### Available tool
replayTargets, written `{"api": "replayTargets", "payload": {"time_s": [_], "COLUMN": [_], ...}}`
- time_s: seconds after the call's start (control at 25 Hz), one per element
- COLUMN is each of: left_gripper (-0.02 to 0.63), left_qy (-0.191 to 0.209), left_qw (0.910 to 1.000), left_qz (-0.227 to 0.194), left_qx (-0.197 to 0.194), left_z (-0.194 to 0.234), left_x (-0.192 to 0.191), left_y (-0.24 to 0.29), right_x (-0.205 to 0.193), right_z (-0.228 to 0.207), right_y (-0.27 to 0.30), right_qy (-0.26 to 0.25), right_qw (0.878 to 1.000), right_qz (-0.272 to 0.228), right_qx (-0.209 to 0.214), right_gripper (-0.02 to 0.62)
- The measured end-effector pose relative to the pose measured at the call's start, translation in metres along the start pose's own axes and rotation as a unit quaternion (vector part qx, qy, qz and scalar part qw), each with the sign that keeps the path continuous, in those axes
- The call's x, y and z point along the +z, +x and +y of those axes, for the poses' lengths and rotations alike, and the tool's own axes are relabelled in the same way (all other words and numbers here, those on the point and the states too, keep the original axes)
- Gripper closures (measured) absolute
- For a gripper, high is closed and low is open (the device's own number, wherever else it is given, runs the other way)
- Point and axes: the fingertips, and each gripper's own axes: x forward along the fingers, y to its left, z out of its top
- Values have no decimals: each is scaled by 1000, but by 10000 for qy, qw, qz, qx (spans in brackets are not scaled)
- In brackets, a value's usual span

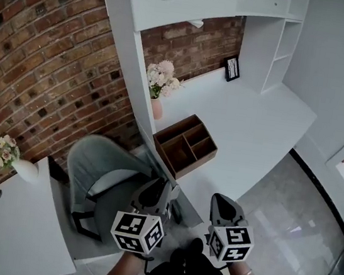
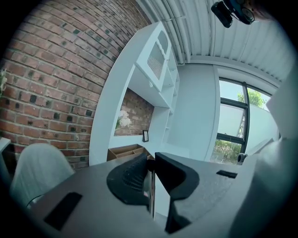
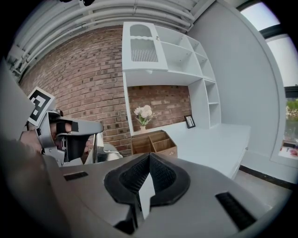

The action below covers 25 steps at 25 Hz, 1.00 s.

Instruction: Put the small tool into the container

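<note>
Closest to the camera, the person's two hands are holding the grippers side by side, both pointing toward a white desk. The left gripper is clamping a small tool, a thin metal strip pinched near its top and hanging down below the jaws. The right gripper is carrying nothing, its jaw tips pressing together.

Just beyond the left gripper, a grey chair is standing between the person and the desk's left end. Past it, the container, an open wooden box with several compartments, is sitting at the desk's near left corner, close against the white upright of a shelf unit. The tool is well apart from it.

Going by this, the grip on the tool looks slight, so a jolt could swing it or let it slip before it gets there. The chair and the upright are crowding the approach from the left. The inner dividers could also catch a long, thin piece.

Farther along the desk's back edge, a vase of flowers and a picture frame are standing against a brick wall.
</note>
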Motion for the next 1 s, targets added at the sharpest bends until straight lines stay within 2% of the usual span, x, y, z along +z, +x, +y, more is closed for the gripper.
{"api": "replayTargets", "payload": {"time_s": [0.52, 1.0], "left_gripper": [548, 548], "left_qy": [163, 457], "left_qw": [9994, 9980], "left_qz": [-271, -441], "left_qx": [118, 25], "left_z": [-2, -1], "left_x": [52, 96], "left_y": [66, 124], "right_x": [29, 33], "right_z": [-39, -59], "right_y": [56, 90], "right_qy": [-59, 31], "right_qw": [9993, 9983], "right_qz": [5, 136], "right_qx": [365, 557], "right_gripper": [592, 591]}}
